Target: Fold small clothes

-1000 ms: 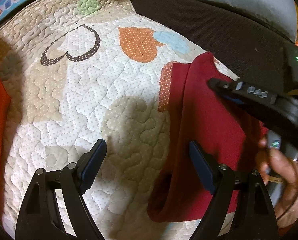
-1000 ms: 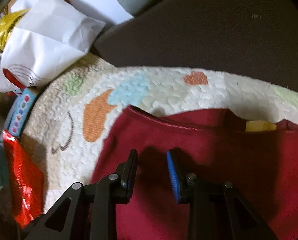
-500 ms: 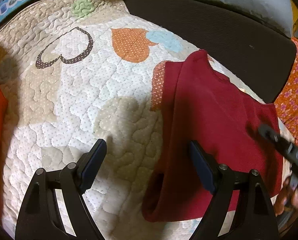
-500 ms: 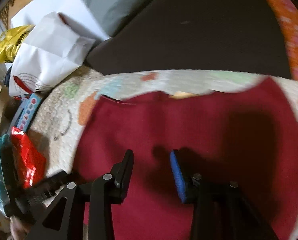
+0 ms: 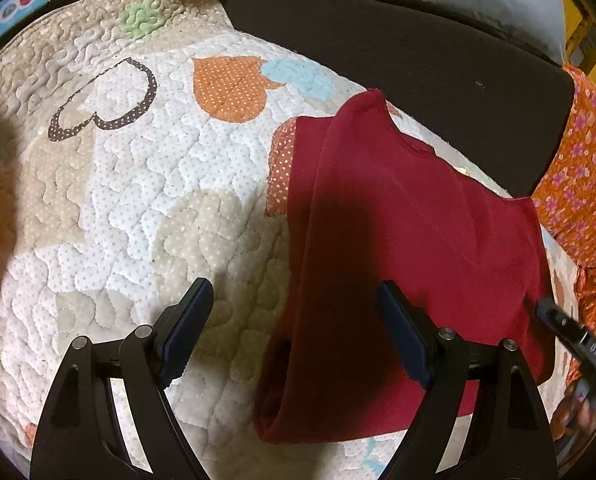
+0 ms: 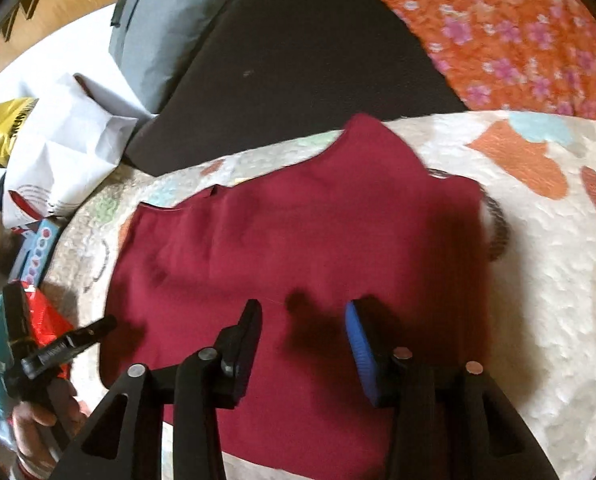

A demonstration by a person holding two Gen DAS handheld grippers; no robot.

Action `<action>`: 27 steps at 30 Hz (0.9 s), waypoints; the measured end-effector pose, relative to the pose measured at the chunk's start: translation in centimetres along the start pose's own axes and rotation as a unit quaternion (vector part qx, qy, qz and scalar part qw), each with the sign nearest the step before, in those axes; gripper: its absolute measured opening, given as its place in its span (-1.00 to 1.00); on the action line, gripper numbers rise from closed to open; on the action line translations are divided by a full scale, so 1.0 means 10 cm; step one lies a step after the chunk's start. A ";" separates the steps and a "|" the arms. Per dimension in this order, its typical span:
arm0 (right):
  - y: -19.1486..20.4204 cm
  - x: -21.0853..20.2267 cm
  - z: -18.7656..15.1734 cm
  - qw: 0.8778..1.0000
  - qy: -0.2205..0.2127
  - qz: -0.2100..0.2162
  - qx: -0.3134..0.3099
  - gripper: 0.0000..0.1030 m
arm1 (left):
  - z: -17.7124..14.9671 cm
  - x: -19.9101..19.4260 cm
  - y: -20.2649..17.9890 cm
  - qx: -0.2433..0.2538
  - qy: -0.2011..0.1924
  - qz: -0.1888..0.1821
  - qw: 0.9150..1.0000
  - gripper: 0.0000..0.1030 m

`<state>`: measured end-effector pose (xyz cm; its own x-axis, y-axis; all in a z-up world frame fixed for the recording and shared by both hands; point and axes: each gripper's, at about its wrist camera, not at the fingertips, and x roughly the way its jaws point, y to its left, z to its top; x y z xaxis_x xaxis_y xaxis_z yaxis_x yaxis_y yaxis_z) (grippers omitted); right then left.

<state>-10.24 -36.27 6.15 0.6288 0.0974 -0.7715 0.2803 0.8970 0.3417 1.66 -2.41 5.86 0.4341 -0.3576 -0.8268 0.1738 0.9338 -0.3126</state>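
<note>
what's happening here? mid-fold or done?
Mid-fold, it seems. A person holds a gripper in each hand over a dark red garment lying on a heart-print quilt, its left side already folded over. The left gripper is open and empty. The right gripper has just been opening, nothing between its fingers.

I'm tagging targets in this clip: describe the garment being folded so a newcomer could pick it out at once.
Find the cream quilted mat patterned with hearts, in front of the dark cushion. On it lies the dark red top, one side already folded over. It is plain and solid red, unlike the orange floral fabric beside the mat.
</note>
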 end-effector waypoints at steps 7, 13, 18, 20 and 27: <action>0.03 -0.04 -0.04 1.000 -0.007 0.015 0.009 -0.16 | 0.00 0.07 -0.01 -0.001 0.010 -0.007 1.000 0.63; 0.31 0.00 -0.04 0.999 0.002 0.049 -0.009 -0.16 | 0.00 0.10 0.01 -0.006 0.013 -0.010 1.000 0.63; 0.63 0.20 0.01 0.997 0.020 0.061 -0.030 -0.16 | -0.02 0.13 0.02 -0.011 0.023 -0.013 1.000 0.63; 0.80 0.28 0.02 0.996 0.031 0.065 -0.048 -0.16 | -0.02 0.12 0.02 -0.013 0.022 -0.013 1.000 0.63; 1.22 0.57 0.10 0.994 0.042 0.064 -0.073 -0.15 | -0.05 0.13 0.07 -0.022 0.032 -0.017 0.999 0.63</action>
<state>-2.54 -25.15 6.47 0.5881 0.2445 -0.7709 0.0904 0.9274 0.3631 1.92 -2.25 4.30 0.3708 -0.3899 -0.8429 0.1482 0.9208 -0.3607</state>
